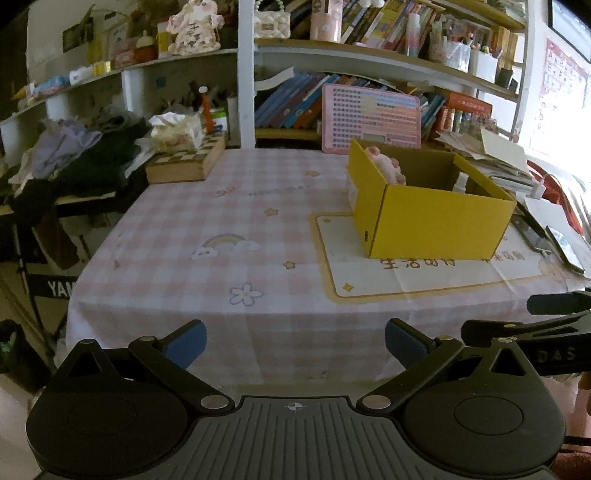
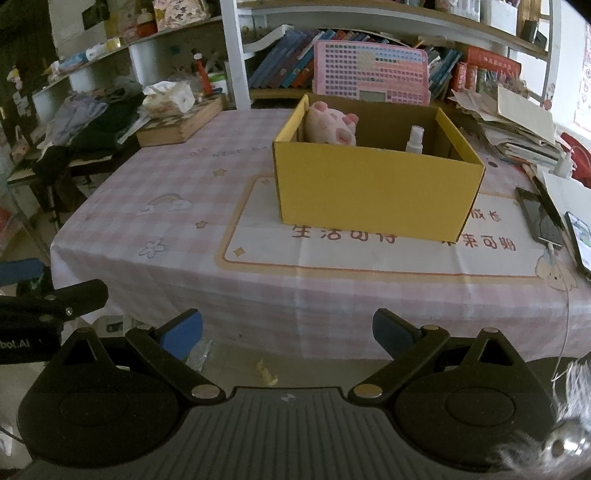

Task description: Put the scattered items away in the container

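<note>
The yellow box (image 2: 376, 188) is set on the tablecloth (image 2: 184, 177), with a plush pig (image 2: 330, 123) and spray bottle (image 2: 414, 139) stowed inside. Left gripper (image 1: 295, 341) and right gripper (image 2: 287, 332) are held spread and empty, clear of the table edge, presumably with the tidying finished.

Place: home study or child's room
Table: pink checked cloth (image 2: 177, 192) with rainbow, star and flower prints
Behind table: white shelves (image 1: 246, 74) crammed with books (image 1: 291, 107), a plush doll (image 1: 194, 27), pen pots (image 1: 458, 55)
Left of table: heaped clothes (image 1: 85, 147), chessboard box (image 1: 188, 158)
Right of table: paper stacks (image 2: 517, 125), phones (image 2: 543, 218)
</note>
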### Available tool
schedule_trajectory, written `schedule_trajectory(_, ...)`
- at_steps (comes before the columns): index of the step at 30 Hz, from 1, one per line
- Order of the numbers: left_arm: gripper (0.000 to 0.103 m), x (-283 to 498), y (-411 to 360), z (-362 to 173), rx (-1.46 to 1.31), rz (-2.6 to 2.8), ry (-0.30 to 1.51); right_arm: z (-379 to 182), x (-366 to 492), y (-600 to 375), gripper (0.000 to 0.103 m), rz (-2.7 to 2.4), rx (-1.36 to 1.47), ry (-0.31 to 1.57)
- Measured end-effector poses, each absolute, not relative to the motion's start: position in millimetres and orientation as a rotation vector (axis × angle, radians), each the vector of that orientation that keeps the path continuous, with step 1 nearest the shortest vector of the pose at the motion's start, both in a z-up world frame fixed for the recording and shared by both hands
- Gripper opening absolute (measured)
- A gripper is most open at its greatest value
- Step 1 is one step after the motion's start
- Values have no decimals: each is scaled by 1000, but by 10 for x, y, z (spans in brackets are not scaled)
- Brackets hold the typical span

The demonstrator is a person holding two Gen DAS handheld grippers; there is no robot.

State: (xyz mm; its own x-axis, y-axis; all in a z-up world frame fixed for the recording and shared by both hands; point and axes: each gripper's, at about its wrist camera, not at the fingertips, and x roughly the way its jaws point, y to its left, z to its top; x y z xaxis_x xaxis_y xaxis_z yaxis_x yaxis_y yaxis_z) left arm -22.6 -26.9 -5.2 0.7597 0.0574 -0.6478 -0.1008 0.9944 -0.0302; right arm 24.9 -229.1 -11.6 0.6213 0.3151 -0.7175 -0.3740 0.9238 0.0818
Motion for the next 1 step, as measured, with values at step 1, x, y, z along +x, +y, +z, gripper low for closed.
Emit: schedule_trajectory(1, 103, -206, -270, -53, -66, 86, 704, -114, 268, -2309, 100, 390, -74, 810)
